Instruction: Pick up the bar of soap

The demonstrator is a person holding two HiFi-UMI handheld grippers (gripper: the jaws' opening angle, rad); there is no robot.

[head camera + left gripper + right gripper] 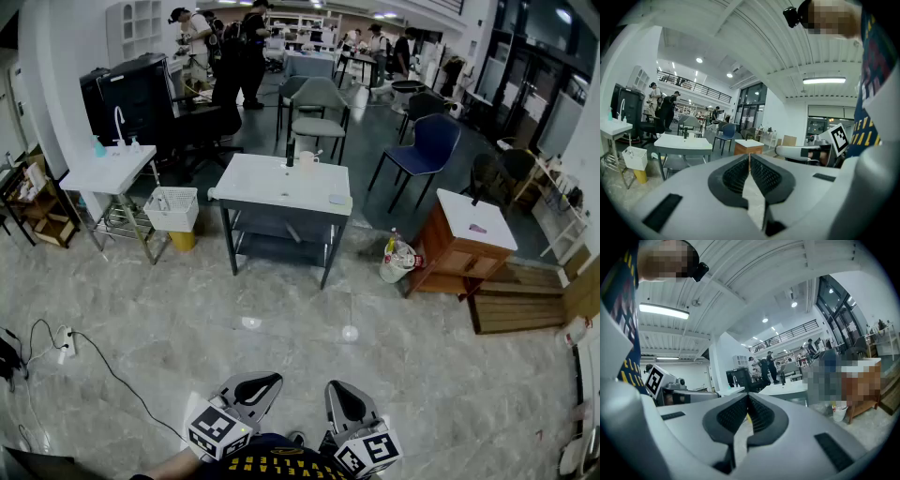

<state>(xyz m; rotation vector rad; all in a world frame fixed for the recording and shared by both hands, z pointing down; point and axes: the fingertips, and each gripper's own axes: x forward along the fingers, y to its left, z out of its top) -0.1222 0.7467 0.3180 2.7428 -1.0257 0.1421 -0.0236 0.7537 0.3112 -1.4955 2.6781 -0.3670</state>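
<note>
Soap (337, 199) lies on the table (272, 184) — well apart from left gripper (263, 383) and right gripper (341, 394), both shut, empty.

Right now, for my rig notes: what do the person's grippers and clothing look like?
Left gripper and right gripper: pale grey shells, black ribbed pads, each bearing a white cube with black square markers. The person wears a dark top with yellow lettering.

Head view looks steeply down from standing height; both gripper views look level from low down. All three share the far-off white table (286, 183).
</note>
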